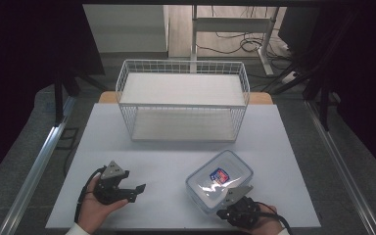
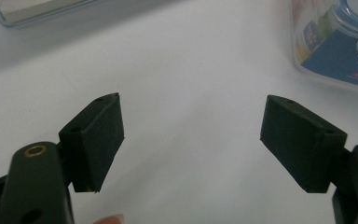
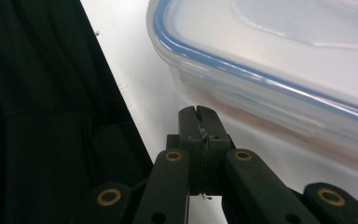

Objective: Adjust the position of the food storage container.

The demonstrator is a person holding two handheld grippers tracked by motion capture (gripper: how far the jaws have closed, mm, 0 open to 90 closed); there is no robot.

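High view, container: clear plastic container (image 1: 219, 180) with blue-edged lid and sticker, flat on the white table (image 1: 176, 161), front right, well apart from the wire rack (image 1: 183, 100) at the back.
High view, grippers: left gripper (image 1: 136, 191) held low at front left, apart from the container; right gripper (image 1: 236, 195) at the container's near corner, seemingly touching or just beside it.
Left gripper view: jaws spread wide over bare table, nothing between; container (image 2: 338, 42) off at upper right.
Right gripper view: right gripper (image 3: 198, 111) pressed together, nothing pinched, tip just beside the container (image 3: 279, 70) wall under the blue lid seal.
Step in hand: likely the approach, before any grasp; container not yet lifted.
Next move: probably opening the right jaws to take the rim or wall, left gripper steadying the other side, then carrying toward the rack.
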